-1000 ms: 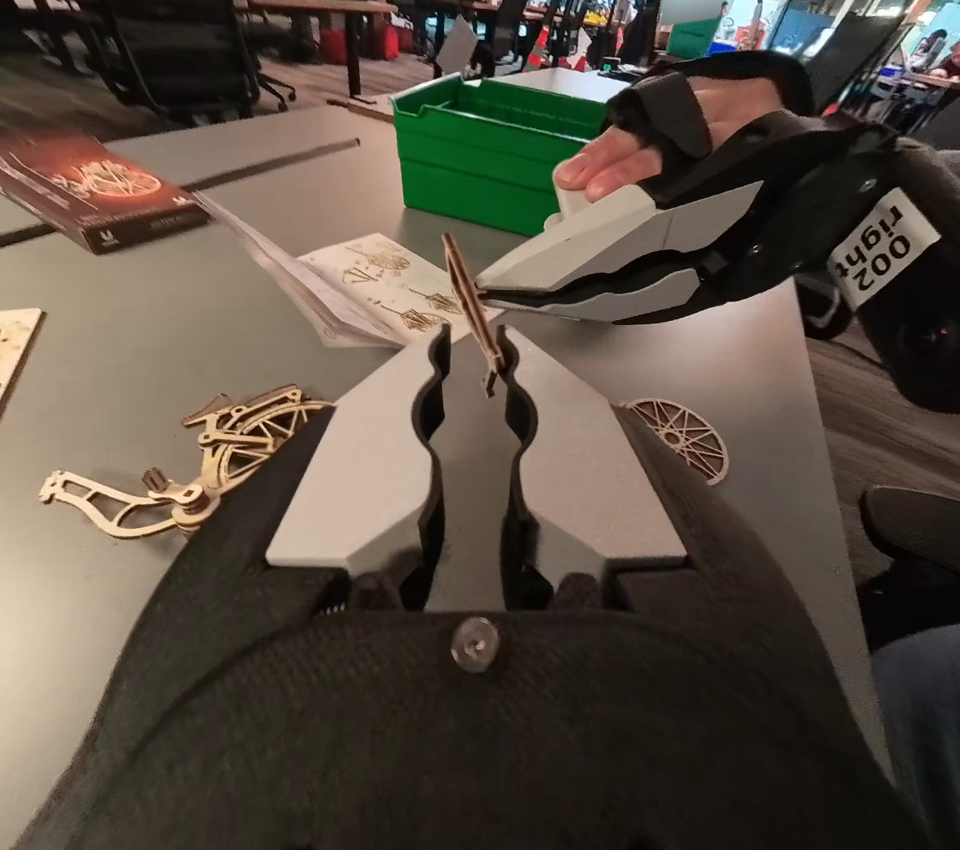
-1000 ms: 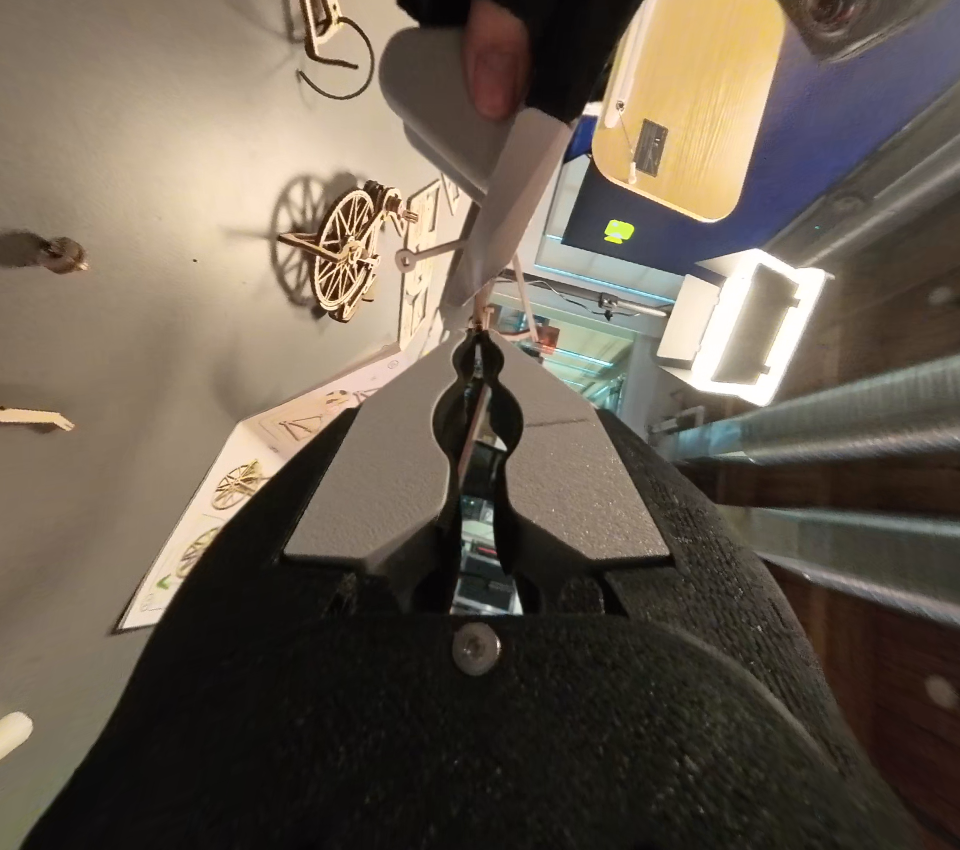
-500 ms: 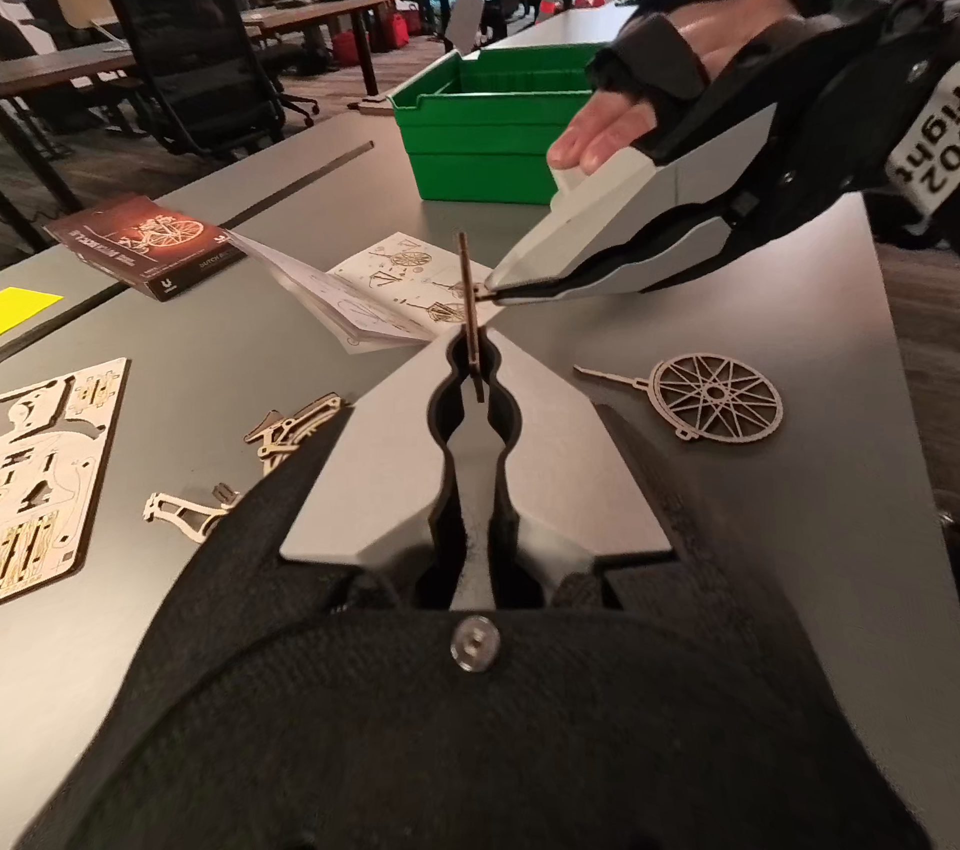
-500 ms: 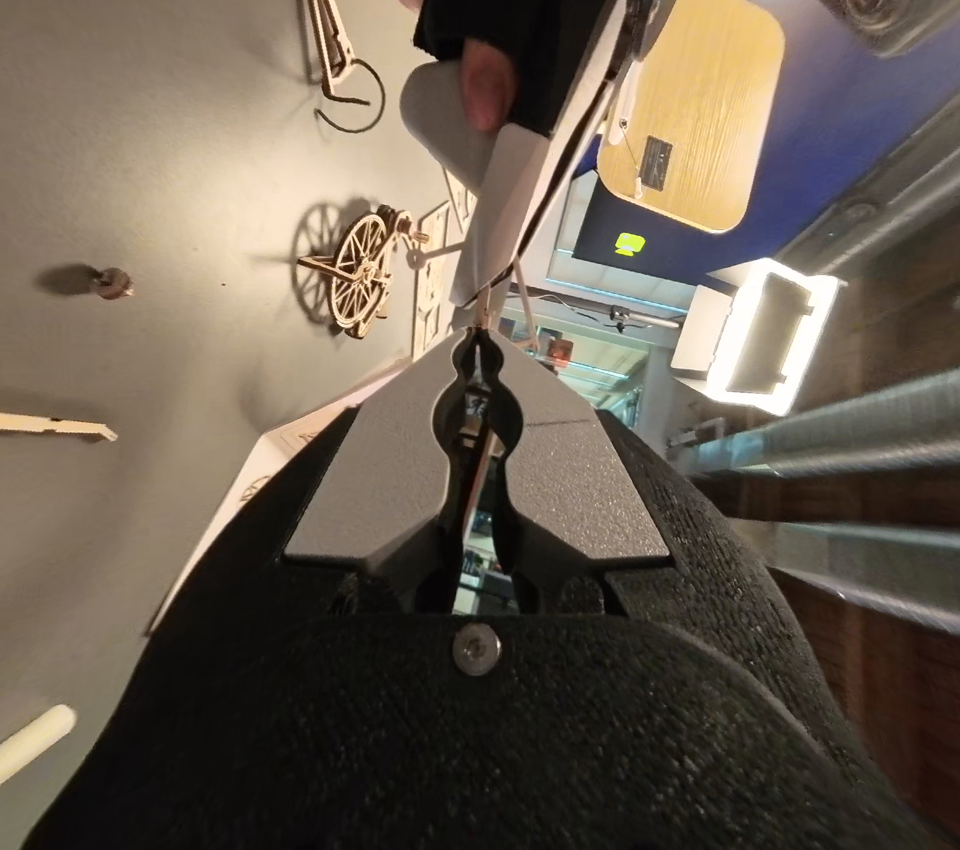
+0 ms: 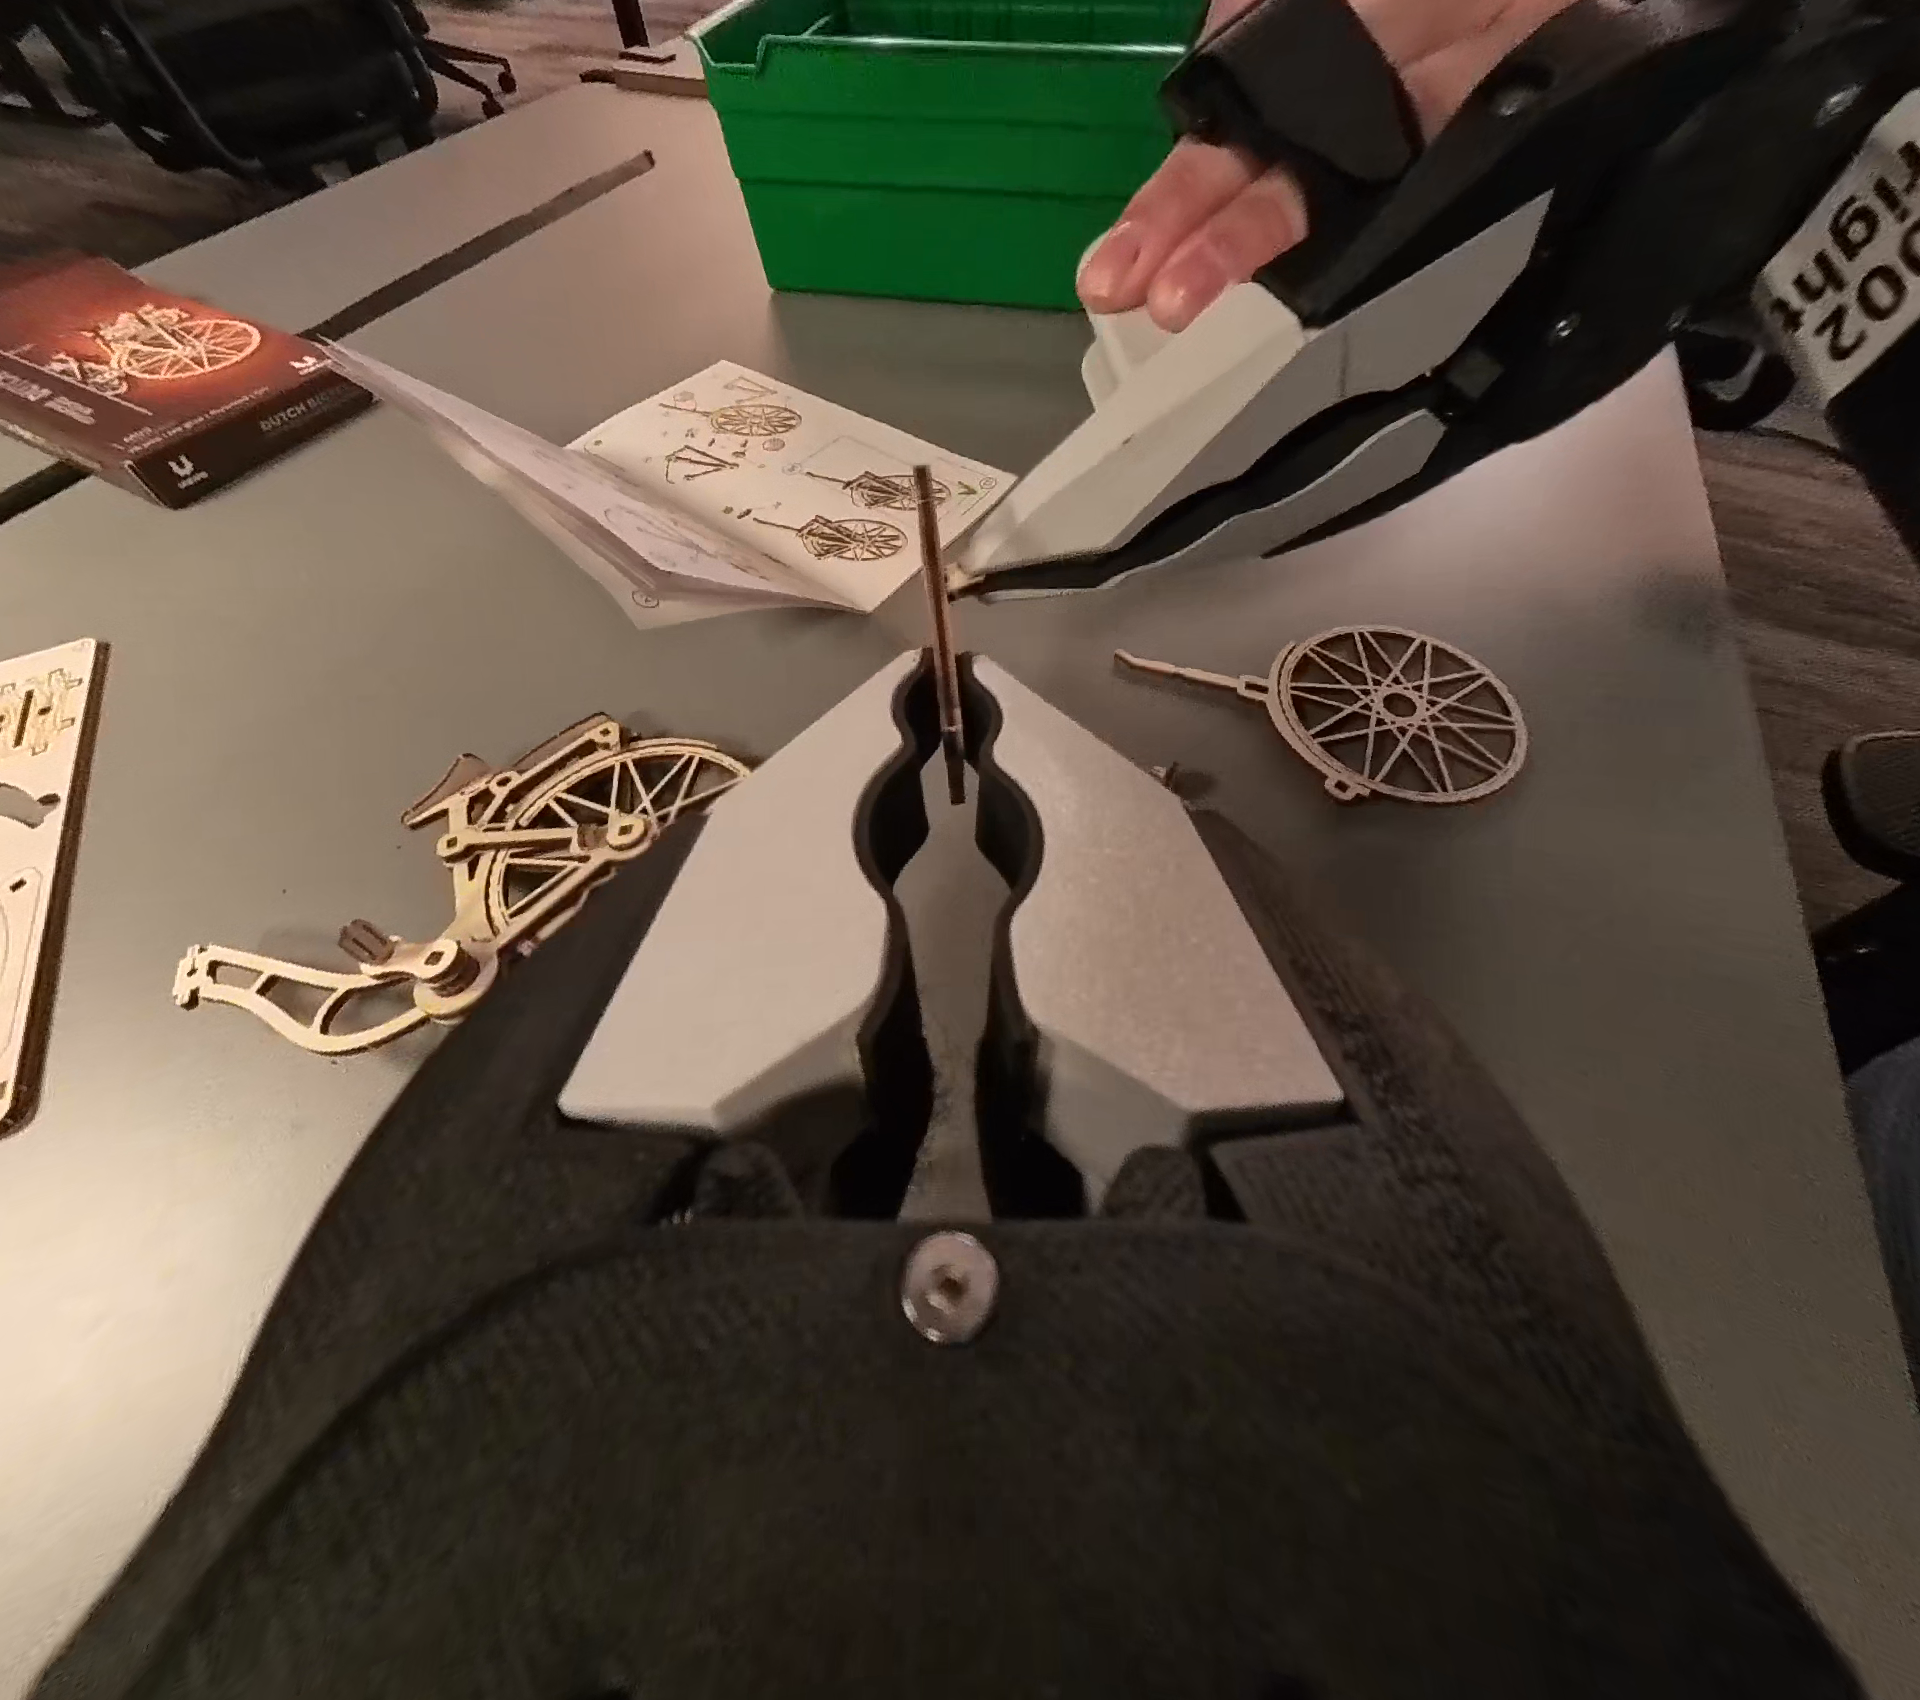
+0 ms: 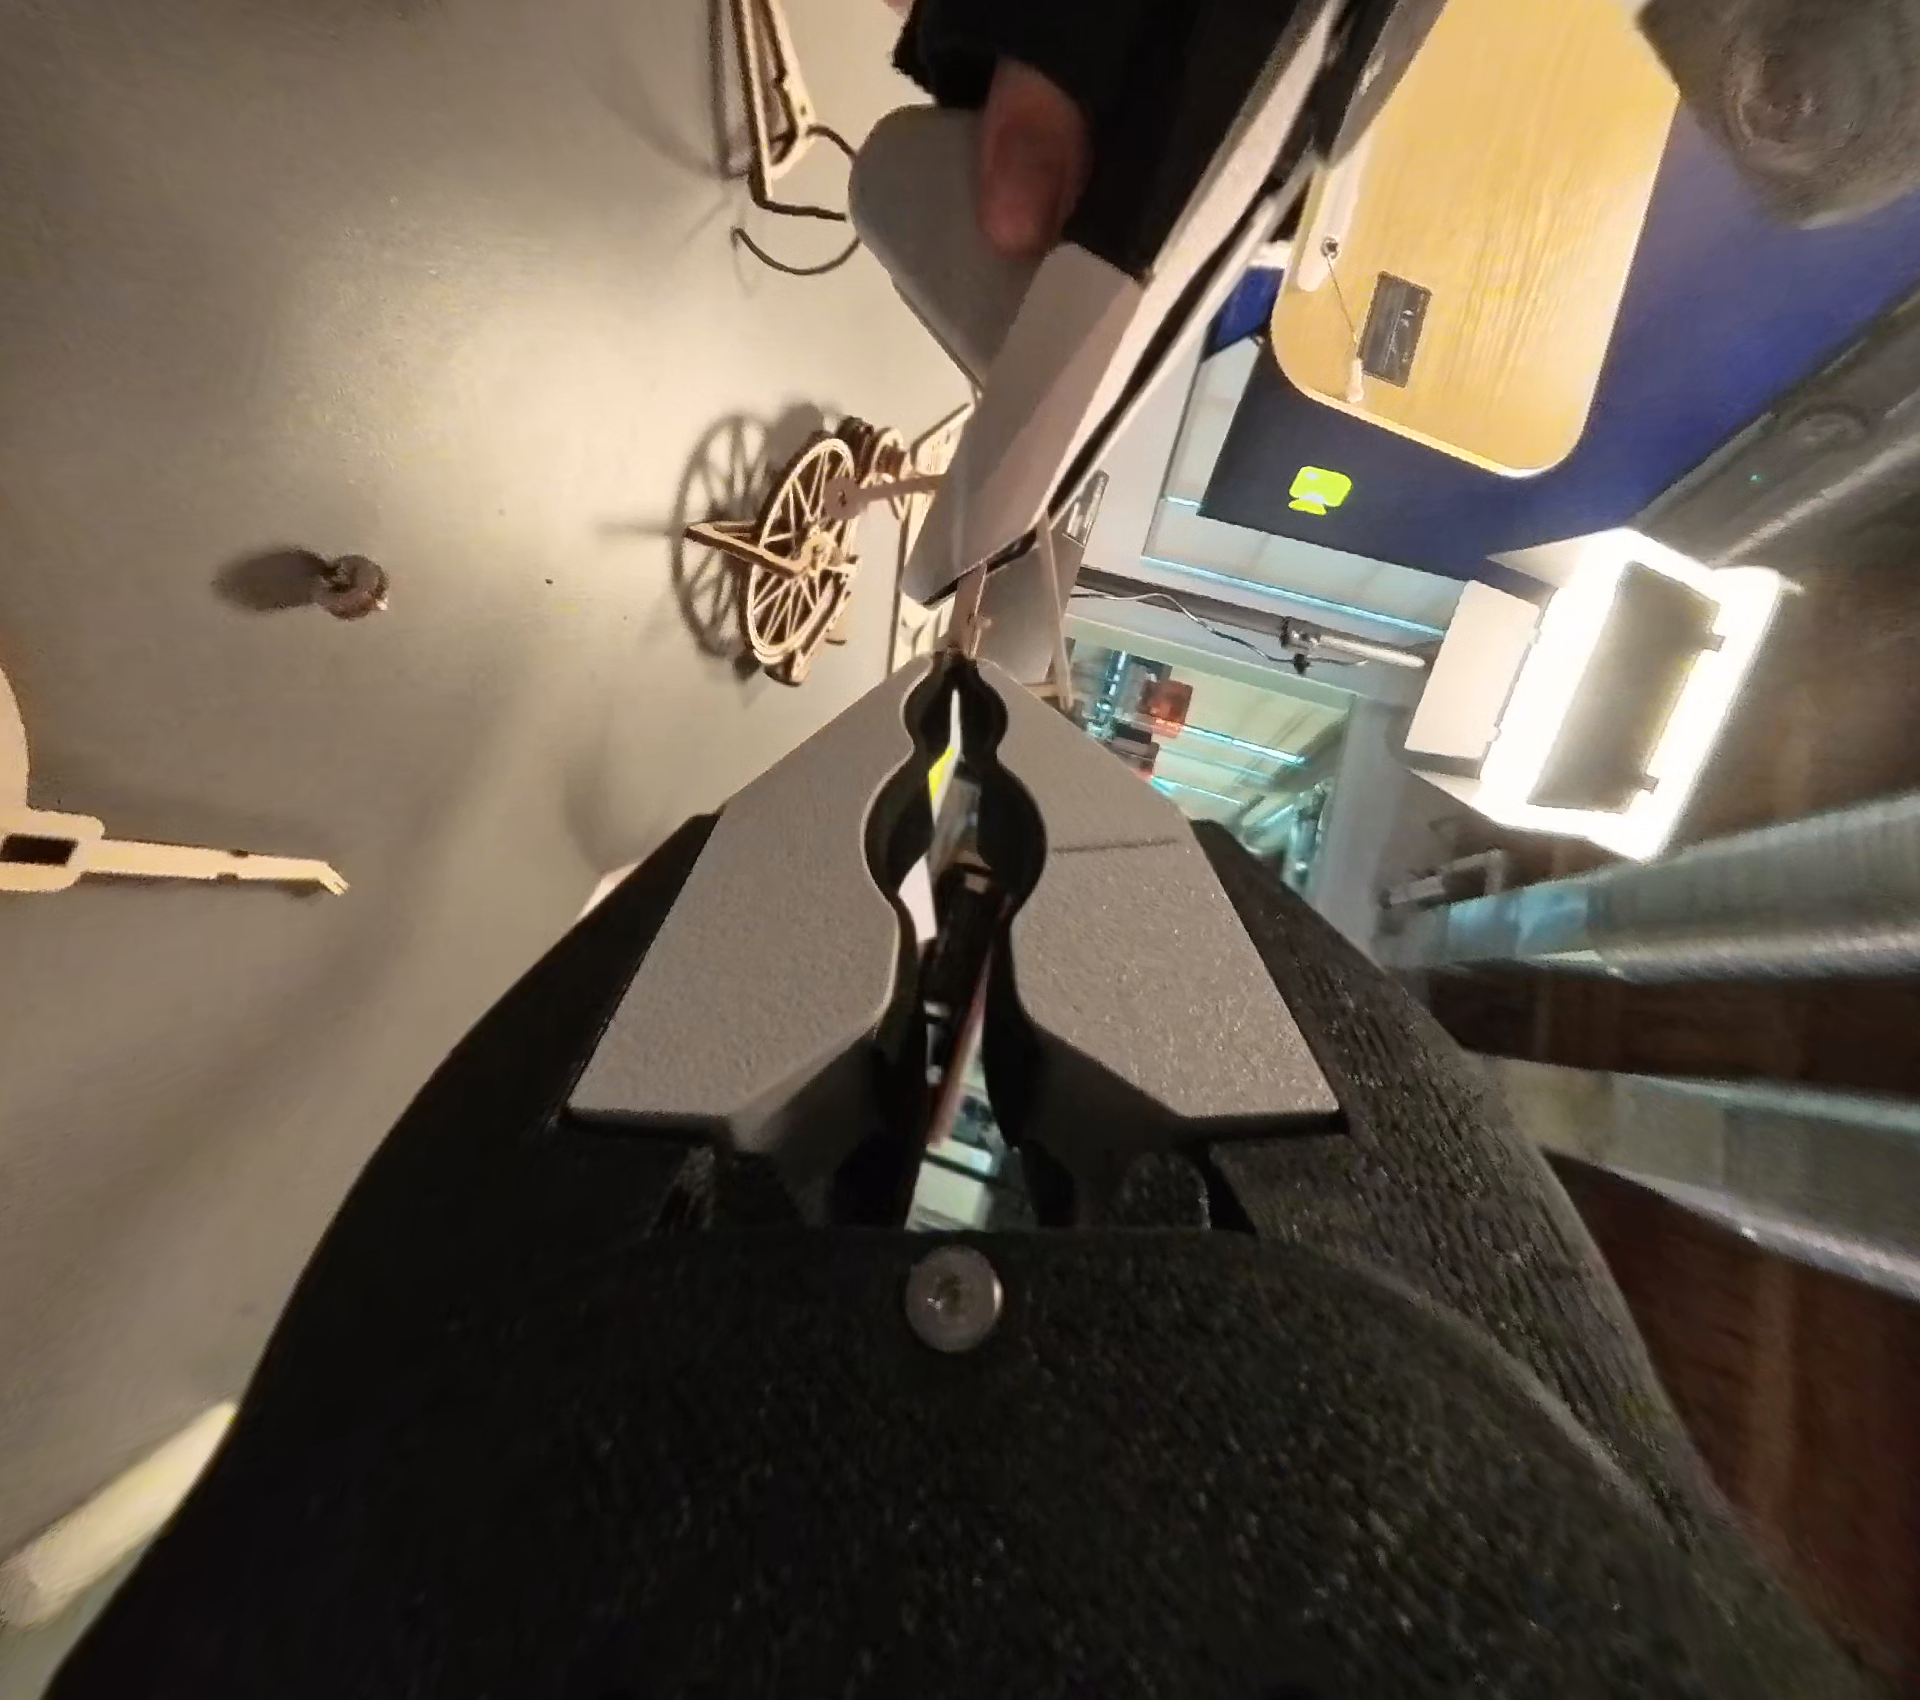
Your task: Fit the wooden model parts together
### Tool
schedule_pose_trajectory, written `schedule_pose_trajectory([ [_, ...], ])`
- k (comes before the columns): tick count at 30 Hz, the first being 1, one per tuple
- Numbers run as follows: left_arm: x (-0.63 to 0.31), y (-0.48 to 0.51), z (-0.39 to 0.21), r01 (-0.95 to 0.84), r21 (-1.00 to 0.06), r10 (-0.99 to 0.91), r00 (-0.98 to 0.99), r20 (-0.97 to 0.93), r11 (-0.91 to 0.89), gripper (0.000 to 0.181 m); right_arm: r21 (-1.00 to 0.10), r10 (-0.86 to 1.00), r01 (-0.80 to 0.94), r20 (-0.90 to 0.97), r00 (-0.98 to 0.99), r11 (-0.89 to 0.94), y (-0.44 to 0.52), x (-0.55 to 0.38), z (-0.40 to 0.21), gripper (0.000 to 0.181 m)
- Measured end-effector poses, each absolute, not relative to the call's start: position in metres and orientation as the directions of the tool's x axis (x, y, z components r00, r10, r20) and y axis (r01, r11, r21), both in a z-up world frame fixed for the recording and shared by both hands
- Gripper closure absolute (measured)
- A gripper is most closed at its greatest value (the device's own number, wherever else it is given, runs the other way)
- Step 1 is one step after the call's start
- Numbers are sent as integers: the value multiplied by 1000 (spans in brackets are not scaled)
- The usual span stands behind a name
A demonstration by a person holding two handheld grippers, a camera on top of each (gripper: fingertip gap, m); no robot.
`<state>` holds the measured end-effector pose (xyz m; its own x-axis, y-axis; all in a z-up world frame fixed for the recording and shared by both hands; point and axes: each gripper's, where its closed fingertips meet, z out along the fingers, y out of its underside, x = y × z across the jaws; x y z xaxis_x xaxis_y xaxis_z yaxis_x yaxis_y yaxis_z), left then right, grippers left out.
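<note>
My left gripper (image 5: 943,684) is shut on a thin flat wooden part (image 5: 935,570), seen edge-on and upright above the grey table (image 5: 260,632). My right gripper (image 5: 971,588) comes in from the right with its tips shut on a small pale wooden piece (image 6: 977,616) that touches the side of that part. In the right wrist view the right gripper (image 6: 961,663) meets the left gripper's tip (image 6: 966,575) at this piece. A partly built wooden bicycle (image 5: 540,840) lies to the left, and it also shows in the right wrist view (image 6: 800,559). A loose spoked wheel (image 5: 1392,715) lies to the right.
An open instruction booklet (image 5: 769,497) lies just beyond the grippers, with a green bin (image 5: 935,123) behind it. A dark box (image 5: 156,383) and a wooden parts sheet (image 5: 42,819) sit at the left. A frame piece (image 6: 758,19) and a small dark bolt-like thing (image 6: 348,585) lie on the table. The grippers are tip to tip, or close to it. The loose spoked wheel (image 5: 1392,715) is about equally far from each gripper, around 15 cm.
The wooden part in my left gripper has turned from tilted to upright. Both grippers stay shut and tip to tip, and the left wrist view now looks down more on the table.
</note>
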<state>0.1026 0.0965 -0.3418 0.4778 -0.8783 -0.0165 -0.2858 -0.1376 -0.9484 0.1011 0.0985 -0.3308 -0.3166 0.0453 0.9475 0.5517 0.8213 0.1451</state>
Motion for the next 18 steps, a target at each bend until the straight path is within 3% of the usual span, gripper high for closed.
schedule_pose_trajectory([
  [2,105,97,-342,-287,-947,-873,488,-12,-147,180,103,81,567,954,-290,817,102,103,-333,181],
  [5,104,101,-356,-347,-925,-858,511,-45,-158,181,134,89,609,942,-322,781,102,102,-349,181],
  [8,107,99,-361,-336,-925,-866,499,-15,-178,180,40,135,586,958,-251,809,104,105,-350,181],
  [11,105,103,-368,-372,-912,-860,508,-43,-174,180,12,168,618,958,-233,786,105,103,-359,181],
  [15,99,112,-364,-347,-924,-837,544,-58,-162,181,-207,318,627,946,-68,751,113,98,-353,181],
  [18,93,118,-360,-324,-933,-825,563,-59,-154,180,-344,405,586,914,30,733,113,96,-348,158],
])
